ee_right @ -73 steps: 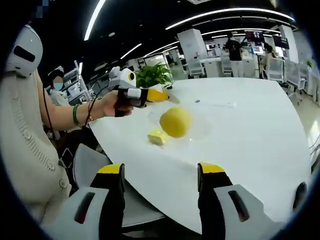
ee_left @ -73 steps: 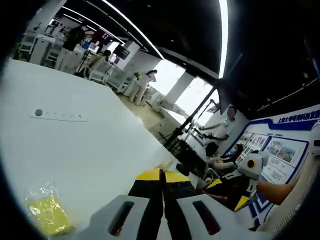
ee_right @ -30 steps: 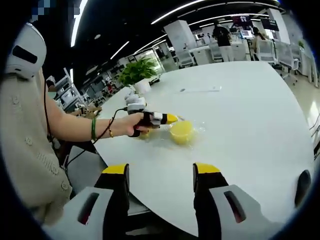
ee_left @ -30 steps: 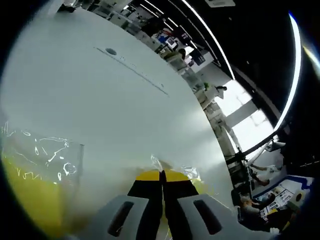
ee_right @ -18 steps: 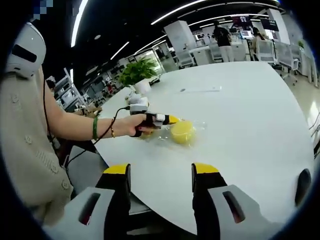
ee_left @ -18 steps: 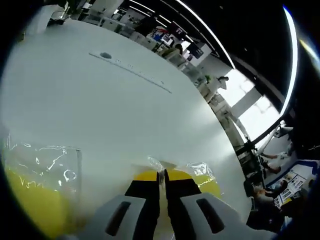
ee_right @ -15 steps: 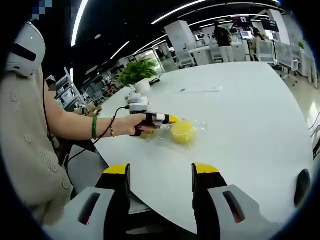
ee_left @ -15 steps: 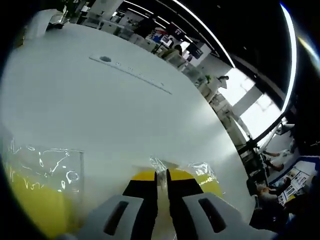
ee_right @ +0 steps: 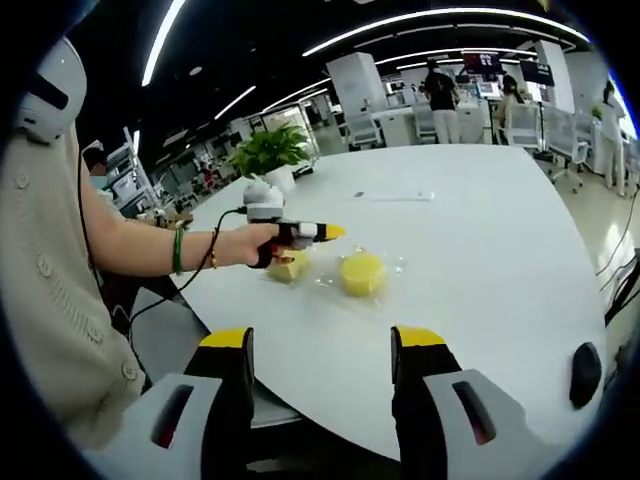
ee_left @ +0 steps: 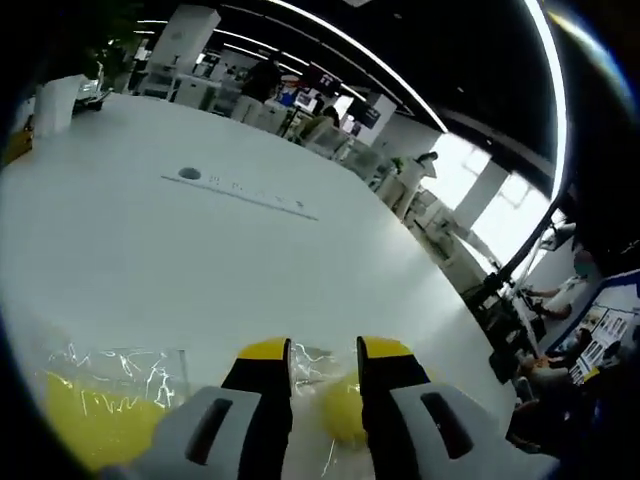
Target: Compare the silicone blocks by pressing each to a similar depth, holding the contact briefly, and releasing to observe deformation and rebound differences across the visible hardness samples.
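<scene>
Yellow-tipped fingers of the left gripper (ee_left: 323,352), shut a moment earlier, had parted narrowly and lifted off the round silicone block (ee_right: 361,272). Right gripper (ee_right: 322,345) stayed wide, empty. Beyond, the film-wrapped square block (ee_right: 287,265) rested on the glossy white bench (ee_right: 480,230).

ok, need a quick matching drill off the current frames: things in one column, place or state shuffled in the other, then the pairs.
1. left gripper
2. right gripper
3. round yellow block
4. potted plant

A. at the table's far edge
B. wrapped in clear film, on the table
C. open, held off the near edge
D. above the blocks, in a hand

Pairs: 1-D, 2-C, 3-B, 4-A
</scene>
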A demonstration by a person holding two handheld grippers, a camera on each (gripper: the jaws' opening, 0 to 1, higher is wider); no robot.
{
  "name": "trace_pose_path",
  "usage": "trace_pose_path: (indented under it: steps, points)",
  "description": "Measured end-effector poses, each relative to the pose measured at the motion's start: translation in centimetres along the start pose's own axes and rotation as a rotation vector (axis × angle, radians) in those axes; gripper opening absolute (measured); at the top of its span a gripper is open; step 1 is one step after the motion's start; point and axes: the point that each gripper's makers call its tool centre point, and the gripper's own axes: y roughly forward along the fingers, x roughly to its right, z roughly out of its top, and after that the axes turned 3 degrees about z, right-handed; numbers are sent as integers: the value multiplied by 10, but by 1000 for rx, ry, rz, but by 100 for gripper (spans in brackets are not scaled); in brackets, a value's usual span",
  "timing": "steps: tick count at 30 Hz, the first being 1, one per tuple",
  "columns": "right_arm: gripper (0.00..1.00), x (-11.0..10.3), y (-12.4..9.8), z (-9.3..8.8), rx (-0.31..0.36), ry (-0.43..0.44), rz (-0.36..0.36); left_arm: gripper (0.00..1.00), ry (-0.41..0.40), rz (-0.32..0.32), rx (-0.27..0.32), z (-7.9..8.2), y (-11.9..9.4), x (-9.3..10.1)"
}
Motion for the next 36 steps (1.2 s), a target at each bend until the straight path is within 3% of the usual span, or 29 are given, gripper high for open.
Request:
trace_pose_path:
  steps: [4,7,12,15,19,25,29,34,36]
  points:
    - [55,-13,4,19,74,-43,-17,33,-46,-85,113,32,-37,19]
    - [59,-24,9,34,129,-71,-18,36,-40,-103,161,50,-70,22]
    - [61,-46,18,53,211,-111,-10,43,-31,-103,287,88,-143,16]
    - [63,-57,26,54,224,-117,-5,46,-53,-102,352,102,-178,9]
    - [69,-73,39,48,219,-123,-3,53,-69,-101,454,118,-241,-5]
    - [80,-94,57,35,244,-88,-5,70,-9,-47,510,118,-304,-30]
    - [89,-106,62,36,308,-67,0,78,91,-1,512,104,-341,-50]
    - [91,-114,69,25,299,-23,0,75,265,97,416,72,-366,-65]
    - [90,-117,71,20,290,-19,3,75,297,128,362,58,-371,-69]
